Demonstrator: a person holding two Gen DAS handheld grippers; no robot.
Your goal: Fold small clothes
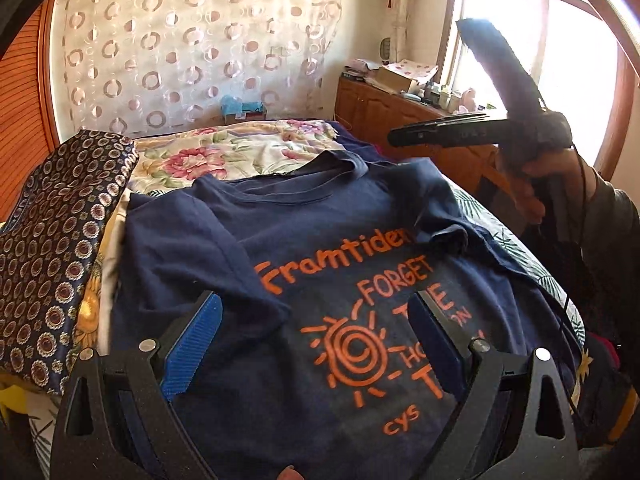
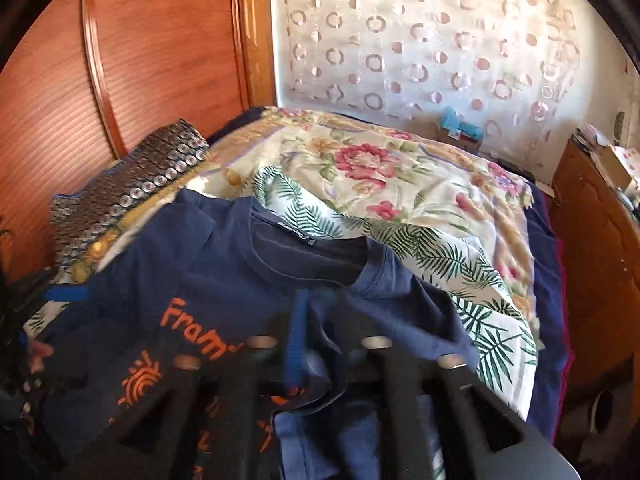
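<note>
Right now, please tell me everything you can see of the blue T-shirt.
The T-shirt is navy, soft knit cotton by its look, with a ribbed round collar and an orange print: words and a spiral sun. It lies front up on the bed, collar toward the far wall, wrinkled, with one sleeve already folded over the chest. The right gripper is shut on the fabric below the collar. The left gripper is open above the print.

Navy T-shirt (image 1: 208,240), orange print; floral bedspread (image 1: 240,156); blue-padded left hand-held gripper (image 1: 312,332).
</note>
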